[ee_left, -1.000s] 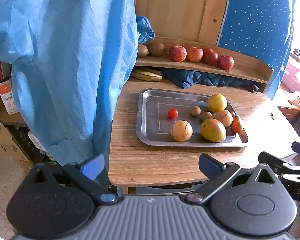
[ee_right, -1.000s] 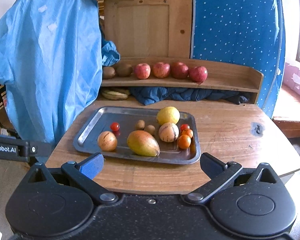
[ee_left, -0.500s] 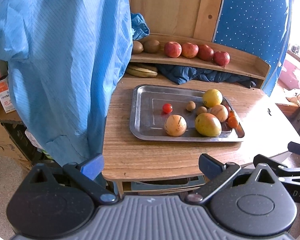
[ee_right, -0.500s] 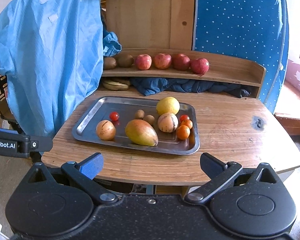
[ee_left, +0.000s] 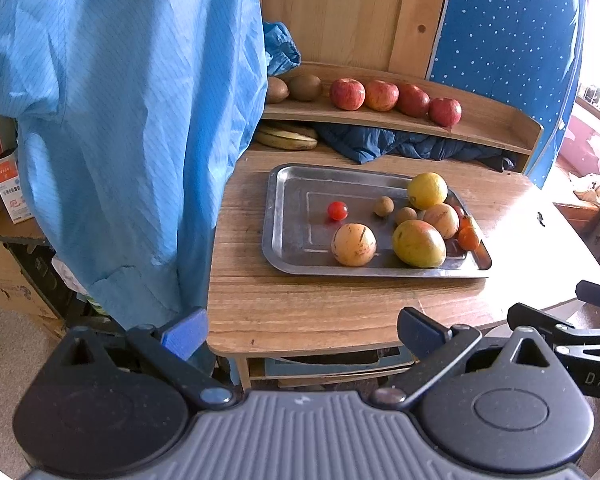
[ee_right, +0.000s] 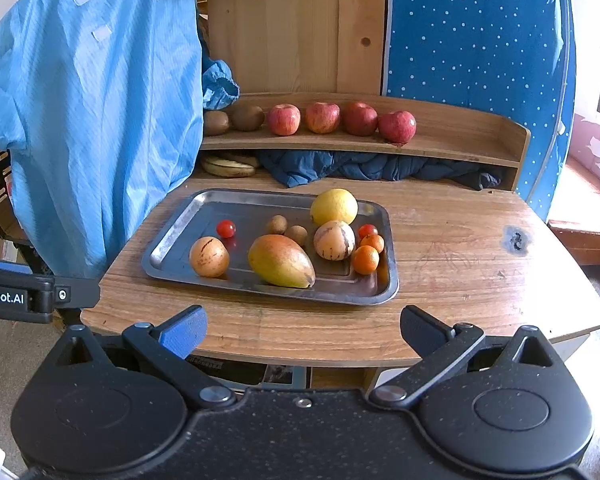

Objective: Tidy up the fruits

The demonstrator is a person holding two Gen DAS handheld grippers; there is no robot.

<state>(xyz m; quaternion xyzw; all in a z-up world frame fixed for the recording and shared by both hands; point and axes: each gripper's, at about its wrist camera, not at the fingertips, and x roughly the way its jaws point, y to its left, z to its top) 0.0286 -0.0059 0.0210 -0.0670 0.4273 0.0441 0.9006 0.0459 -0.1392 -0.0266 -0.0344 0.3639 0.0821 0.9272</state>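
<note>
Currently both tools sit back from the work, off the near edge of the surface. Left hand-held gripper: jaws spread wide, nothing between them. Right hand-held gripper: same, spread wide and empty. Neither touches any fruit.

Next outward, the metal tray lies on the surface, holding the unsorted lot:
- mango, near edge, centre
- round orange-tan fruit to its left
- striped pale fruit to its right, touching or nearly touching the yellow citrus behind it
- two small brown fruits mid-tray
- cherry tomato alone on the left part; another small red one at the right end
- two small orange fruits at the right end

Further back, the raised shelf carries a row: two kiwis at left, then four red apples side by side. Bananas lie under the shelf beside a dark blue cloth. A light blue garment hangs at left.

Judgement: the shelf row looks sorted by kind, so that part seems done. Everything on the tray remains to be placed; the right half of the shelf is free. No grasp is begun yet.
</note>
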